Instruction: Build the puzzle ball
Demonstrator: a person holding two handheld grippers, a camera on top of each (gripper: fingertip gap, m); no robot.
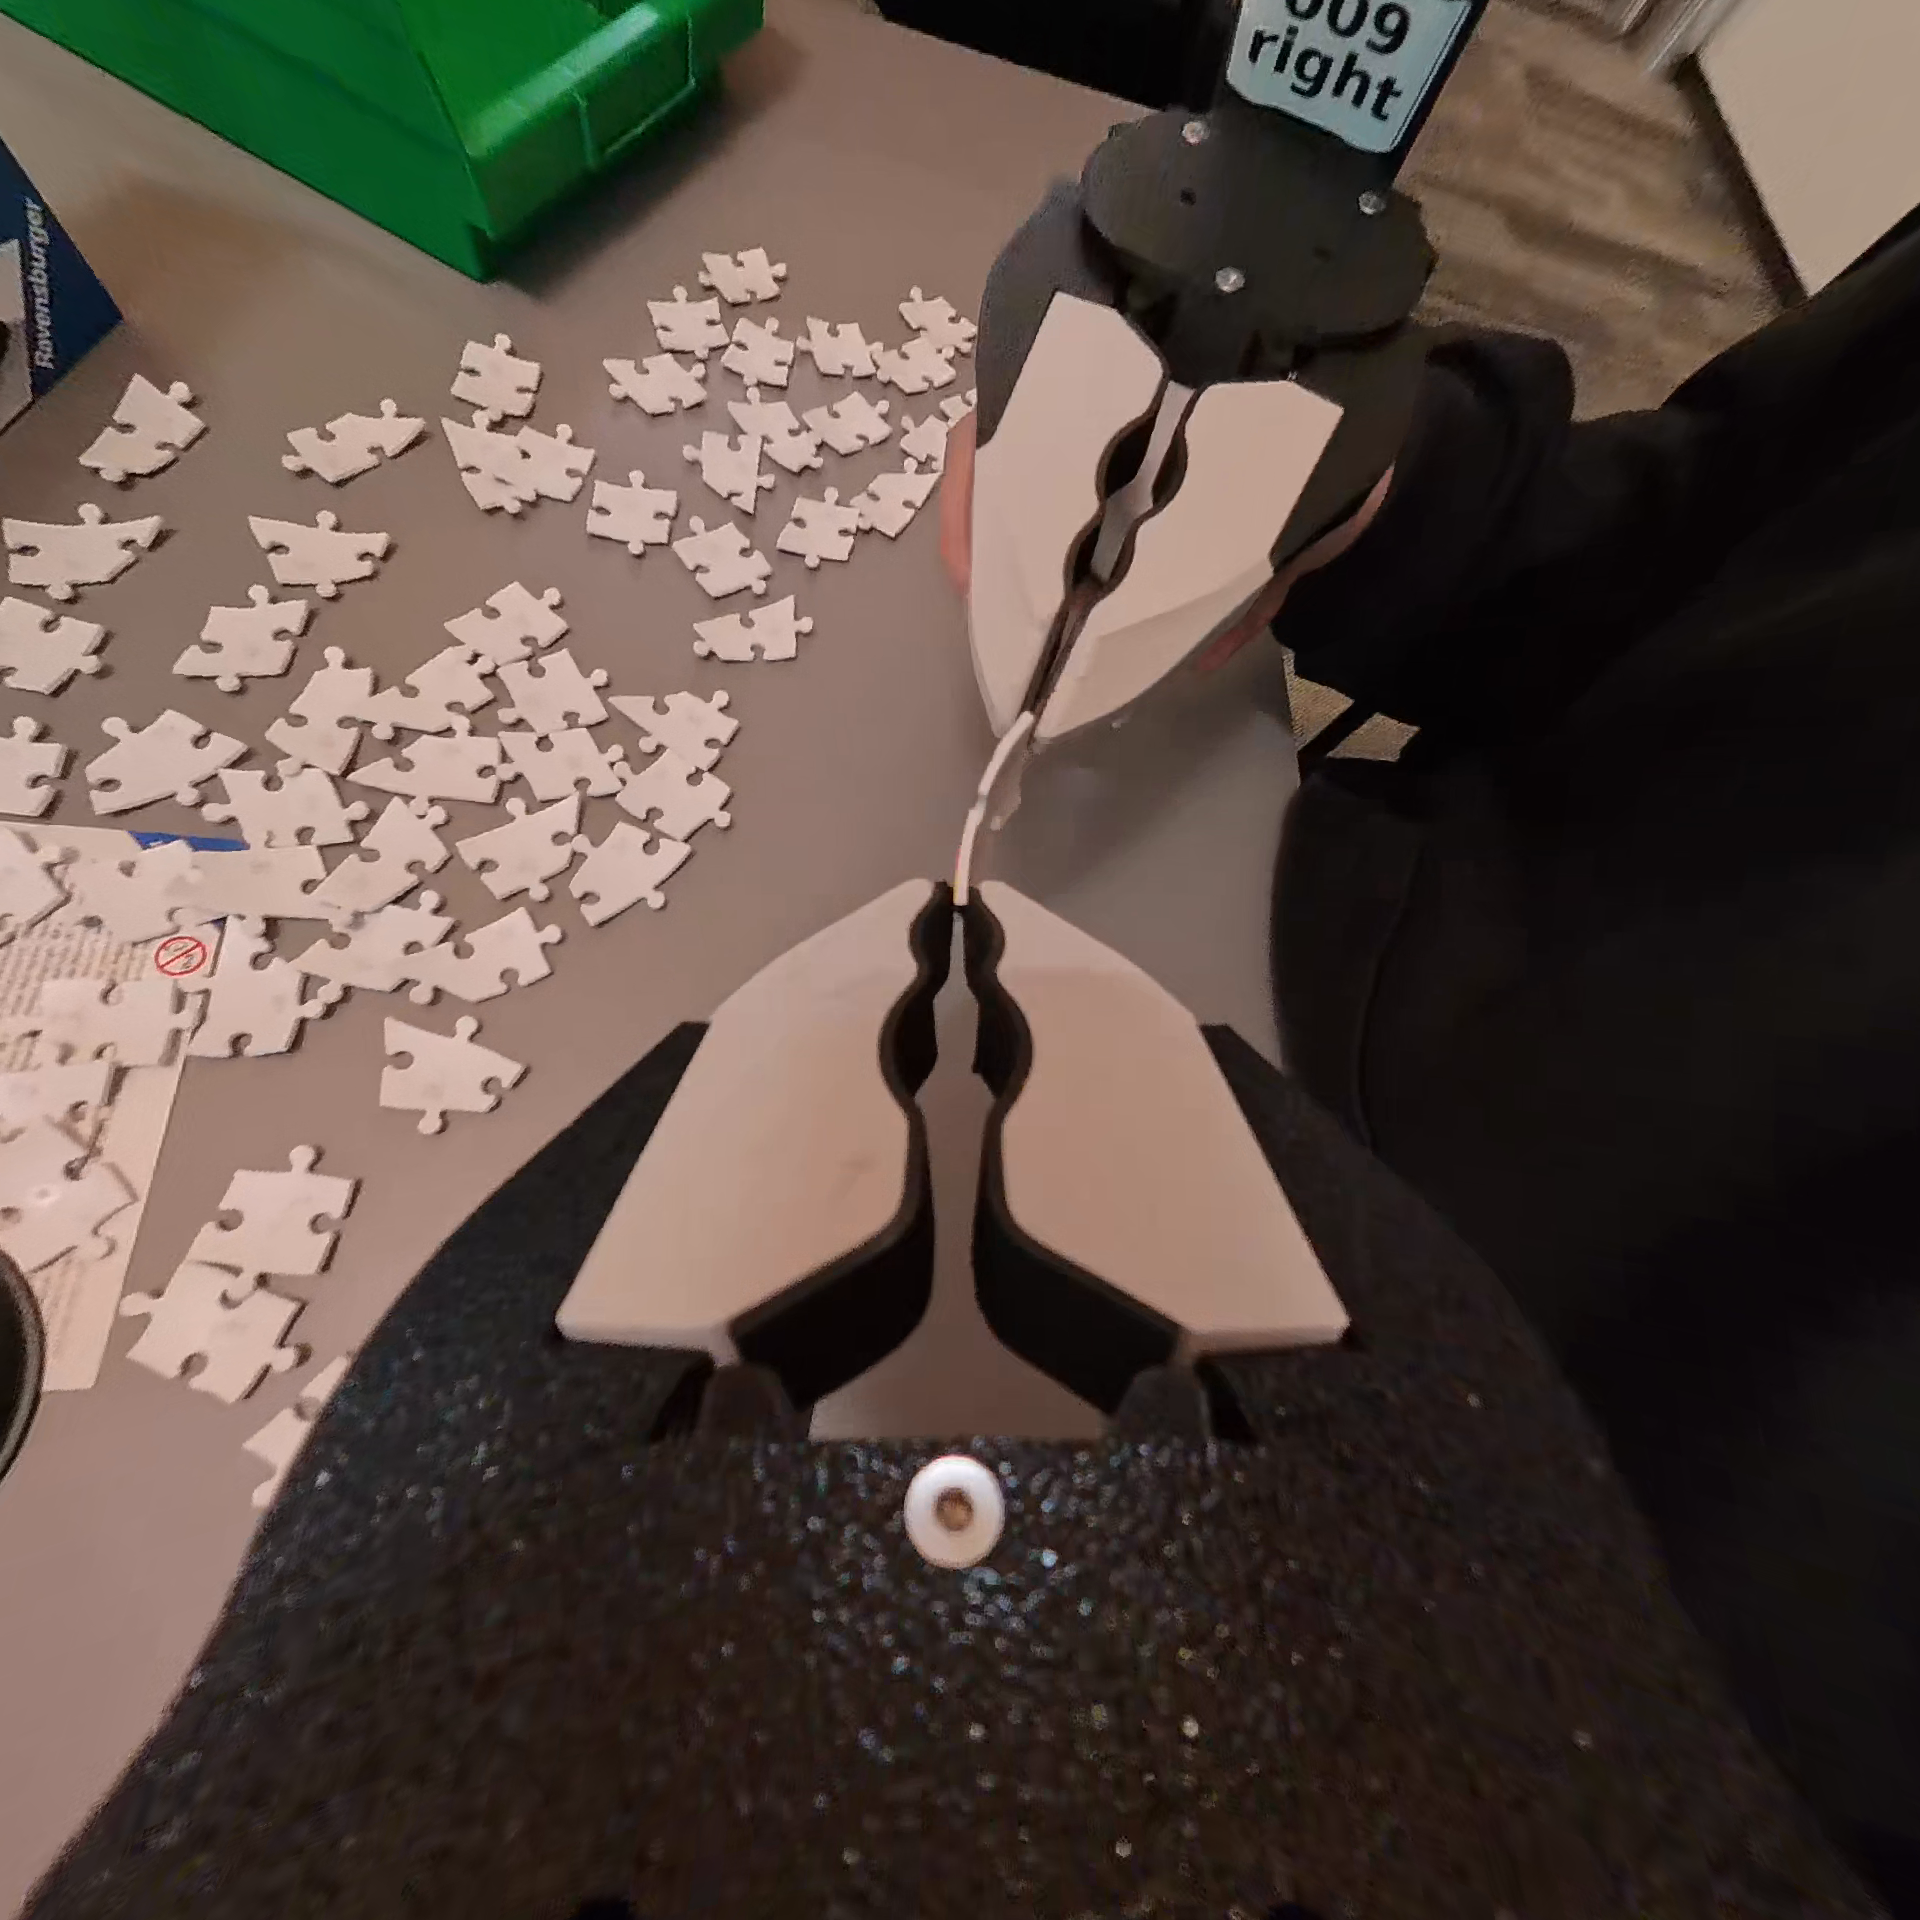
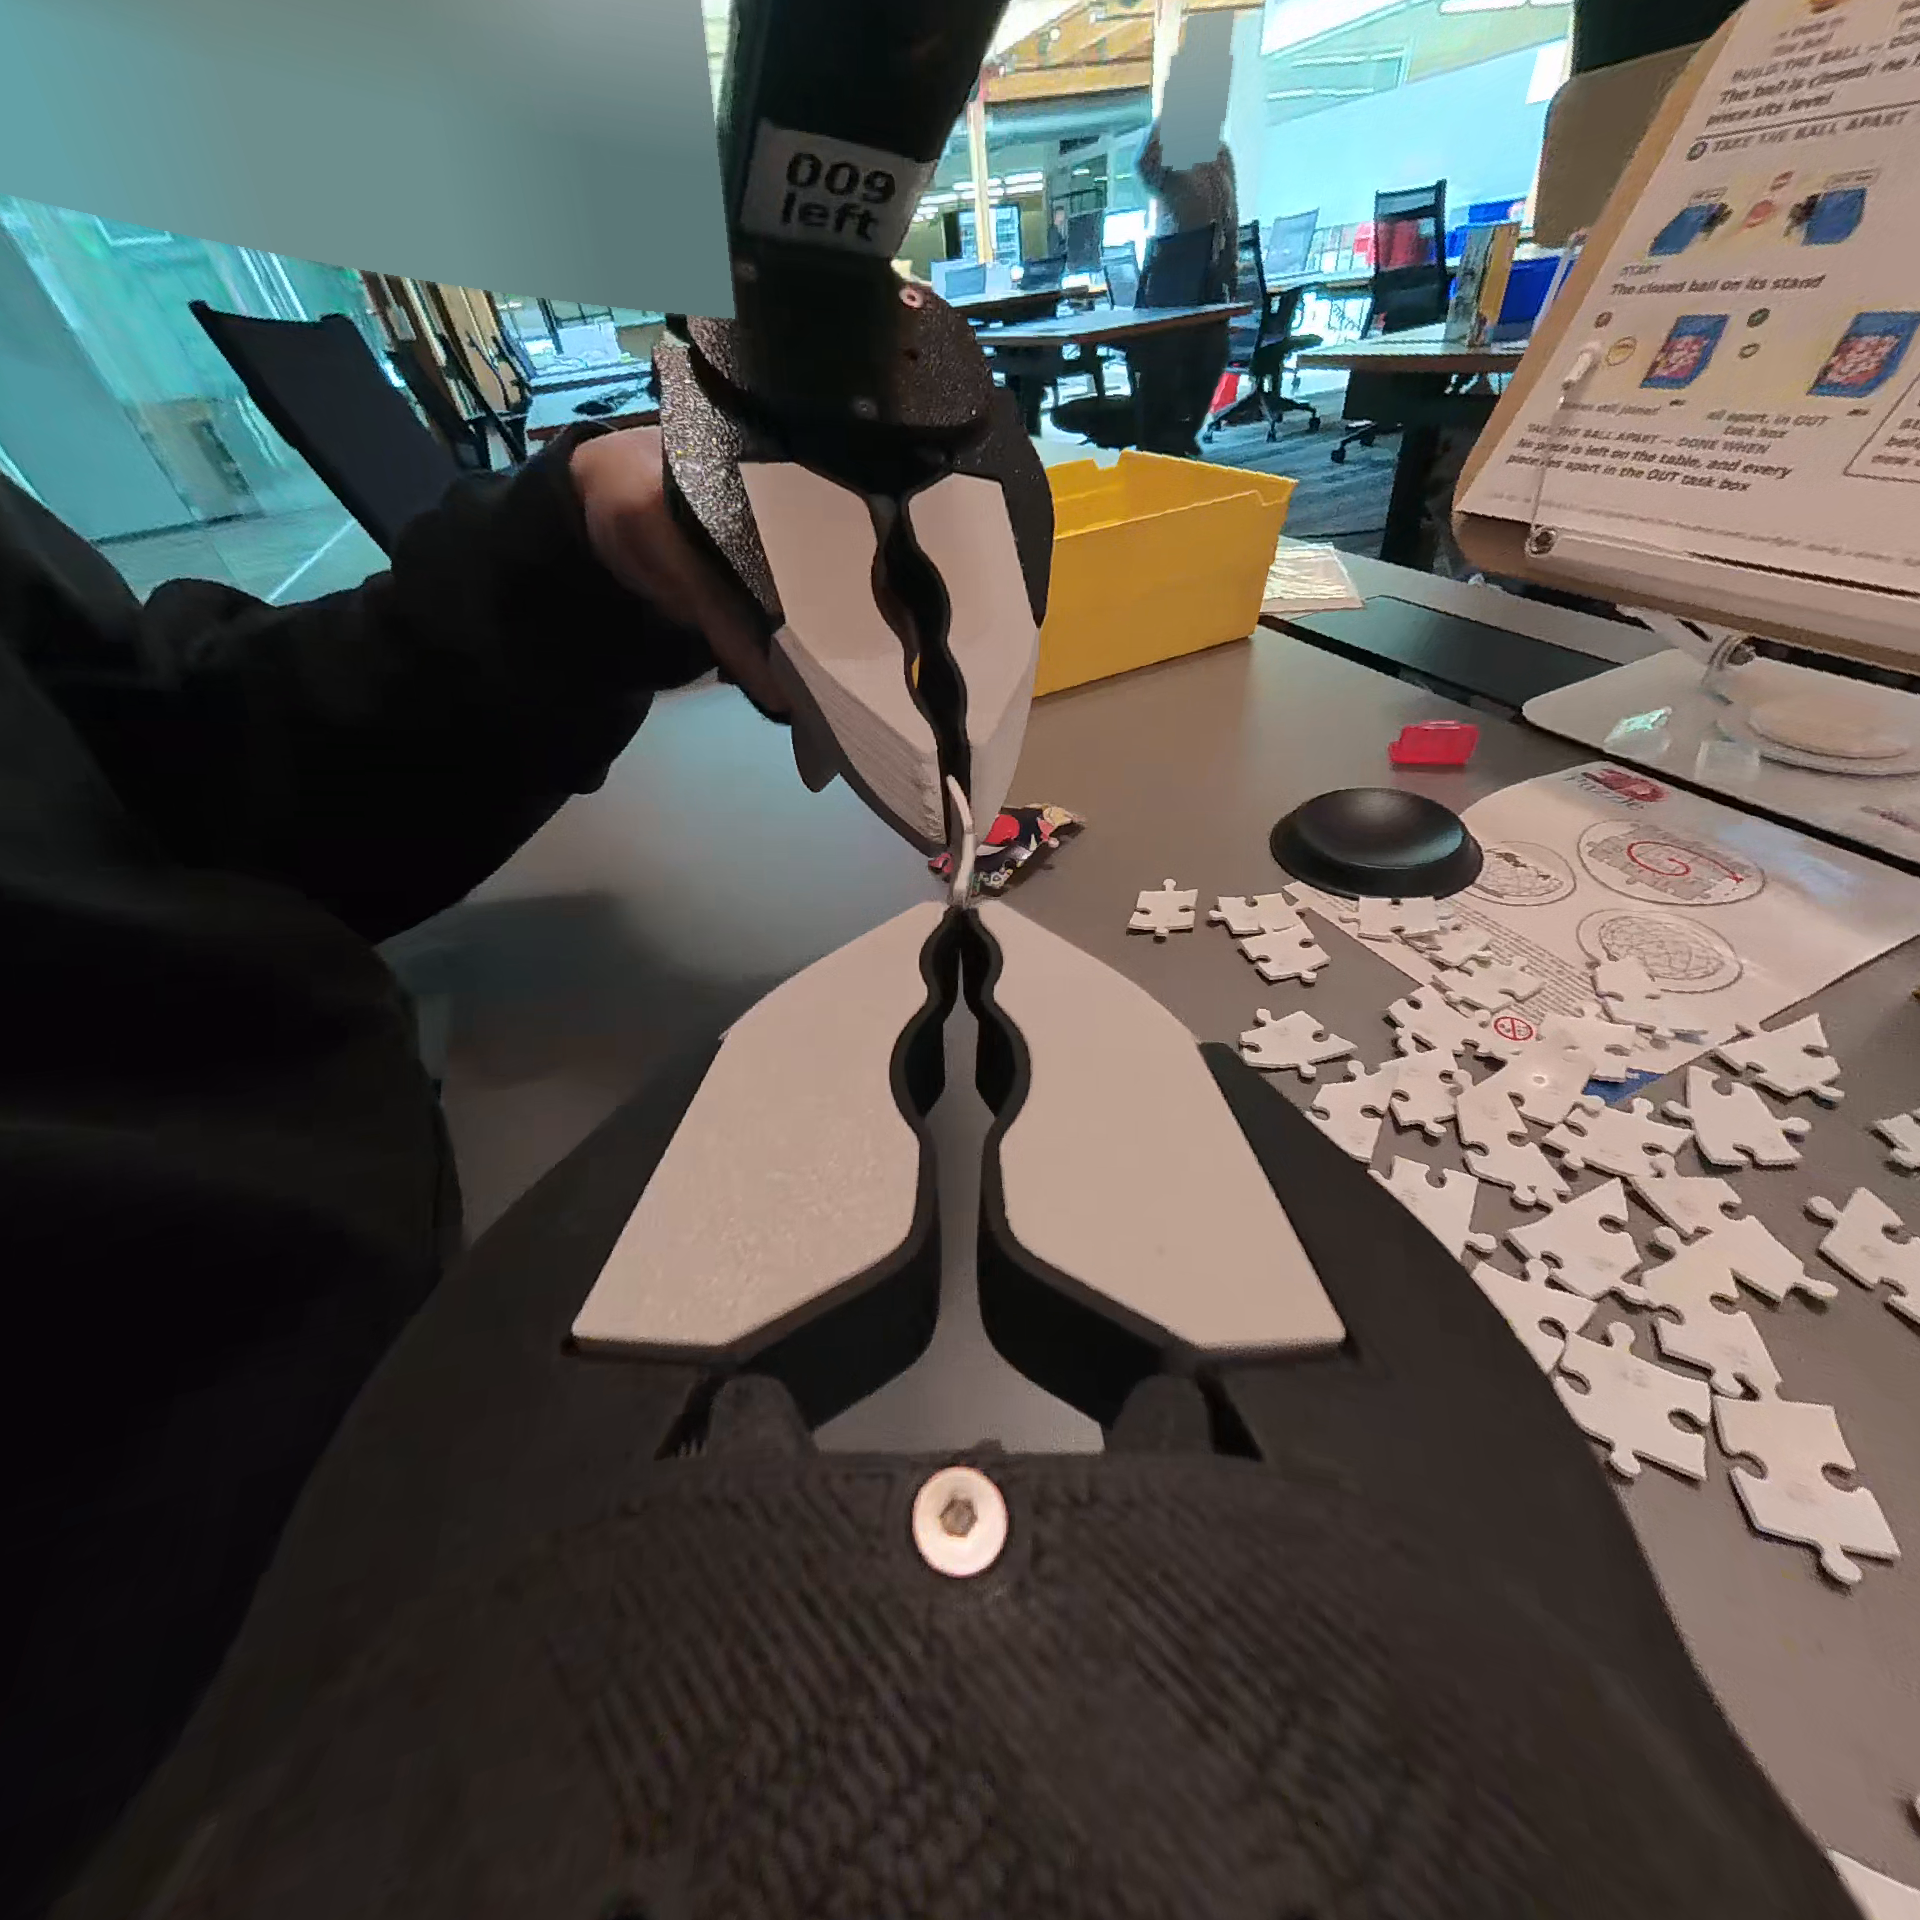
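Observation:
My left gripper [image 1: 956, 902] and my right gripper [image 1: 1027, 729] face each other tip to tip above the grey table [image 1: 873, 665]. Both are shut on a thin curved white puzzle piece [image 1: 987, 810], seen edge-on between the tips. I cannot tell whether it is one piece or two joined. The right wrist view shows the same: my right gripper [image 2: 958, 914] below, the left gripper [image 2: 962, 819] above, the piece [image 2: 966, 847] between them. Many loose pieces [image 1: 499, 748] lie white side up on the table. One printed piece [image 2: 1023, 831] lies behind the tips.
A green bin [image 1: 468, 114] and a blue box [image 1: 52, 291] stand at the far left, and a leaflet [image 1: 73, 1039] lies under some pieces. In the right wrist view are a yellow bin [image 2: 1153, 561], a black domed stand [image 2: 1377, 842], a red object [image 2: 1434, 743] and an instruction board [image 2: 1714, 343]. A dark sleeve [image 1: 1610, 831] fills the right. The grippers are tip to tip, or close to it.

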